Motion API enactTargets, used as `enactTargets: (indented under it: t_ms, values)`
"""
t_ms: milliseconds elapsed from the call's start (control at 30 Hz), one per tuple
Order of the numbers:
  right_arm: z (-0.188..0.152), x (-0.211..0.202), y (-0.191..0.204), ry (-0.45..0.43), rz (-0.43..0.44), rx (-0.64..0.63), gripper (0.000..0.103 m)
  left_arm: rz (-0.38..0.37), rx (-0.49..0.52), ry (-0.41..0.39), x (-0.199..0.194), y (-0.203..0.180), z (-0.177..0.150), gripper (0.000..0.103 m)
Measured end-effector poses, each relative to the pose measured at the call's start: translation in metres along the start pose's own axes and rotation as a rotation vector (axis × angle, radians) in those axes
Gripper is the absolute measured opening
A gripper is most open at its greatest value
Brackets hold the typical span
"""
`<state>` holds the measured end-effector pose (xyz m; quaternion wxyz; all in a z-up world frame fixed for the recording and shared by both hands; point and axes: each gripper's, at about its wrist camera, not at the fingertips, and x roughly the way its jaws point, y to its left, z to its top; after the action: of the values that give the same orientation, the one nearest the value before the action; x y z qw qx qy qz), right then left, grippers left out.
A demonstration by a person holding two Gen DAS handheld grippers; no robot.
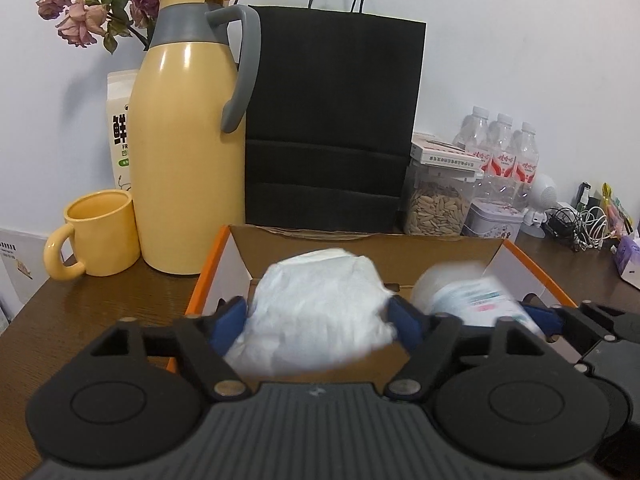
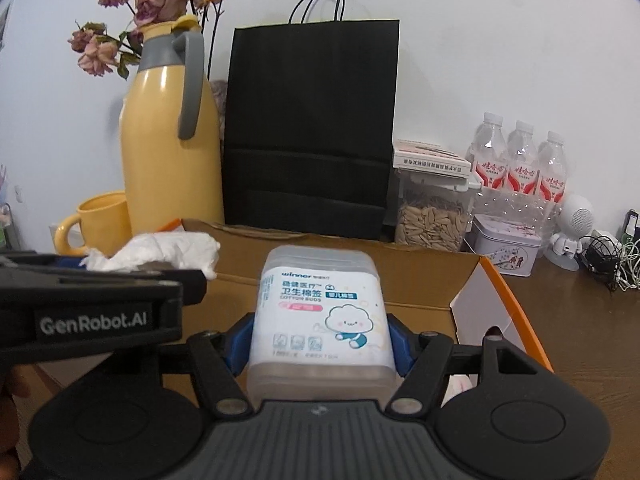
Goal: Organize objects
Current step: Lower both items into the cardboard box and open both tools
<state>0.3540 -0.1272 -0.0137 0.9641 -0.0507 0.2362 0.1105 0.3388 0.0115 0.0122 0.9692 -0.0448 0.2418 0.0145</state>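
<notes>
Left tool: blue pads flank a white tissue wad on both sides; whether the pads press it cannot be told. The wad hangs over the open box, which lies just ahead of and below the tool.

Right tool: a cotton-bud tub sits between its pads, label up, close on both sides; contact unclear. The tub is over the same box, right of the wad.

Beyond the box on the desk: yellow jug, mug, black bag, seed jar, bottles.
</notes>
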Motion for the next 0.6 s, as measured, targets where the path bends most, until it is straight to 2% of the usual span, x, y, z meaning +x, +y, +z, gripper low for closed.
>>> enactTargets:
  t_ms: [33,67,100,600]
  values:
    - [0.0,0.0,0.001,0.0,-0.004,-0.002,0.083,0.0,0.001,-0.004,-0.001,0.0,0.0,0.087]
    - [0.0,-0.001,0.001,-0.002,-0.007,-0.003,0.095,-0.004,0.0,-0.011,-0.002,-0.001,0.0,0.093]
    - [0.001,-0.003,0.001,-0.005,-0.008,-0.003,0.102,-0.006,-0.002,-0.018,-0.003,-0.001,0.001,0.101]
    - [0.005,-0.01,0.001,-0.013,-0.012,0.003,0.103,-0.006,-0.006,-0.06,-0.017,-0.007,0.008,0.103]
